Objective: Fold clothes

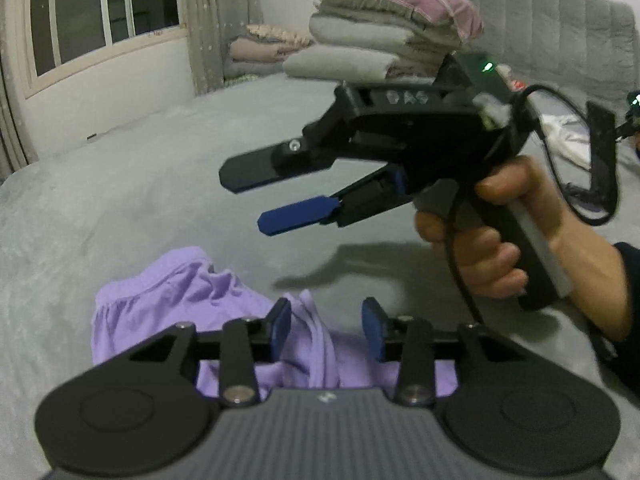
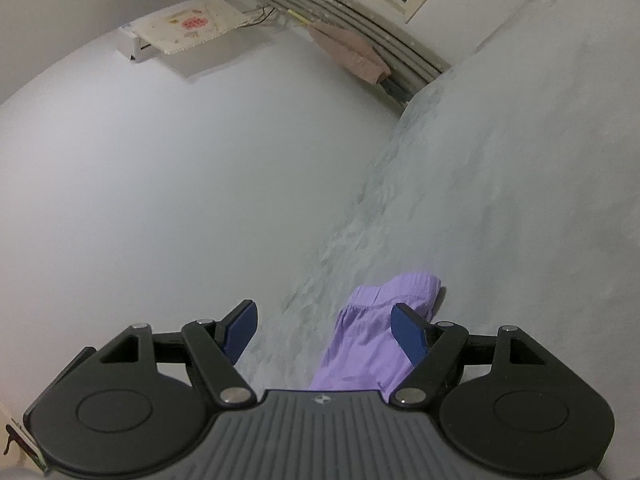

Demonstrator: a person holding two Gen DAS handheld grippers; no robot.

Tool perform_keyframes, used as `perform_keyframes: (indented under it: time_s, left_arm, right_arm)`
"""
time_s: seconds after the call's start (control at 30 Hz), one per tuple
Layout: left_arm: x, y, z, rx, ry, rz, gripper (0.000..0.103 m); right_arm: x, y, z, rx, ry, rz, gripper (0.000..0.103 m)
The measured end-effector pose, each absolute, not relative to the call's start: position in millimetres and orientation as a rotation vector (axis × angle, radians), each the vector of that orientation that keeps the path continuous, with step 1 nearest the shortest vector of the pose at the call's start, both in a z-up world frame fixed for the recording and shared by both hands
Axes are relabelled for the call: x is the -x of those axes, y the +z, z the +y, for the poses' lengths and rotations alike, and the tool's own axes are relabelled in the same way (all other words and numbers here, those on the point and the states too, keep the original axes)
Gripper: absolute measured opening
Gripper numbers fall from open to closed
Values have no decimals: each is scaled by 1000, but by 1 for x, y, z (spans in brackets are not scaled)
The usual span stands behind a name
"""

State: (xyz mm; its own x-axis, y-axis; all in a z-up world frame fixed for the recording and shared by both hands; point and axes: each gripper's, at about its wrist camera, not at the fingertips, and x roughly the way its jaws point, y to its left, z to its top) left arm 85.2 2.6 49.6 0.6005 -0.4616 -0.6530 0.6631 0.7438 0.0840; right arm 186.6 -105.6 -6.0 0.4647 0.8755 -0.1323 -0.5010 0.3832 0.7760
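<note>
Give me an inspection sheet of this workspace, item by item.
Surface: grey bedspread, soft and uneven.
Job's things: purple garment lying crumpled, unfolded; folded stack at the far side.
Clutter: white cloth near the headboard; a second pile by the curtain.
Grippers: left gripper open, over the garment, holding nothing; right gripper open, raised above the bed, empty.
Cables: black cable looping from the right gripper.
Surroundings: window, curtain, padded headboard, white wall.
</note>
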Motion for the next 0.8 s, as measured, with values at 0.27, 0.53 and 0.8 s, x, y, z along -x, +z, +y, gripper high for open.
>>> perform_keyframes:
  time_s: [0.27, 0.53, 0.8]
  left_arm:
    - [-100, 37, -13, -342, -581, 766, 19]
    - [-99, 53, 4, -219, -525, 697, 2]
    - [-92, 108, 78, 25, -518, 500, 2]
  right_arm:
    - [-182, 1, -111, -737, 957, 563, 74]
    - [-182, 6, -110, -716, 910, 549, 41]
    - [-175, 14, -102, -639, 920, 526, 41]
